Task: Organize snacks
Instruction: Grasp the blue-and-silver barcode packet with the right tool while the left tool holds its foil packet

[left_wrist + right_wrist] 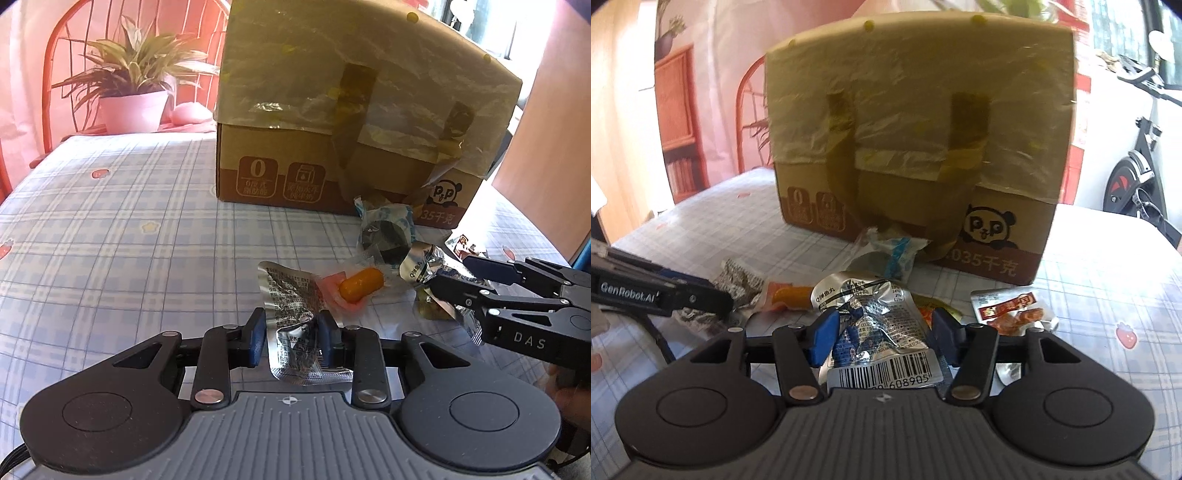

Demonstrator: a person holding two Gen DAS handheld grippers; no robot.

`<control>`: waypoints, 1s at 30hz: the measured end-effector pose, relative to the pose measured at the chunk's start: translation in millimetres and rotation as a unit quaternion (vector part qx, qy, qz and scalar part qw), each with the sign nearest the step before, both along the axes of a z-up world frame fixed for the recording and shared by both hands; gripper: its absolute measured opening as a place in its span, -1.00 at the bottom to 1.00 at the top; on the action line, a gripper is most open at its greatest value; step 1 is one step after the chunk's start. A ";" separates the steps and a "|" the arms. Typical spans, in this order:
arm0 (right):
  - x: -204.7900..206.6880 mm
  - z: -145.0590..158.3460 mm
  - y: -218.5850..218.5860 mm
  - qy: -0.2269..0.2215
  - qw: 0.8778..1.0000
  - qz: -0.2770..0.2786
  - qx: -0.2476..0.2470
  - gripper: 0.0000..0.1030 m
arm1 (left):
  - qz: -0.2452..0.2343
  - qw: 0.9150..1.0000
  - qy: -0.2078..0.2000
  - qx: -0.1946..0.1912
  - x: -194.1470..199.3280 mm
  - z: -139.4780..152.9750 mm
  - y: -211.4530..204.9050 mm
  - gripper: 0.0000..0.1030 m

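Note:
My left gripper [291, 334] has its jaws around a crumpled silver snack packet [291, 295] lying on the checked tablecloth; the pads look pressed to its sides. My right gripper [881, 334] straddles a silver foil packet with a barcode [875, 317], with gaps at both pads. In the left wrist view the right gripper [458, 275] reaches in from the right over that foil packet [424, 262]. An orange sausage in a clear wrapper [360, 284] lies between the two packets. A blue-and-white wrapped snack [386, 229] lies by the cardboard box [332, 110].
The tall taped cardboard box [916, 122] stands just behind the snacks. A red-labelled meat snack pack [1012, 308] lies to the right. A potted plant [133, 92] and a red chair stand beyond the far left table edge. An exercise bike [1137, 155] stands at far right.

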State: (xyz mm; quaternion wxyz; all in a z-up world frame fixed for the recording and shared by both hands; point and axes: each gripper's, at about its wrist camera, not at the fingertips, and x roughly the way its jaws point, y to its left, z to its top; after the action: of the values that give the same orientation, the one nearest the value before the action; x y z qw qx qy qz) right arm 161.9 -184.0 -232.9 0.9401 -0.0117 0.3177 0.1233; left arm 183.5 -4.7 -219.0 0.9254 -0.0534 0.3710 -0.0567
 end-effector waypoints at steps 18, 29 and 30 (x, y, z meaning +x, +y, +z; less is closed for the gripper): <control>2.2 -1.6 -4.0 0.009 1.000 -0.003 0.014 -0.12 | 0.006 1.000 -0.025 -0.008 -3.5 9.2 1.9 -0.40; 16.2 -8.9 -2.0 0.051 0.999 0.002 0.010 0.10 | 0.004 1.000 -0.016 -0.011 -3.8 6.1 1.5 -0.56; 16.4 -9.2 0.3 0.052 0.999 0.005 0.002 0.11 | 0.005 1.000 -0.013 -0.012 -3.5 5.3 2.3 -0.56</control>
State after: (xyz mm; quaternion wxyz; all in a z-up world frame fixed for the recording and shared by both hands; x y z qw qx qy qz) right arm 178.3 -183.7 -242.1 0.9219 -0.0046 0.3654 0.1288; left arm 179.9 -2.4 -213.7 0.9298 -0.0657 0.3576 -0.0572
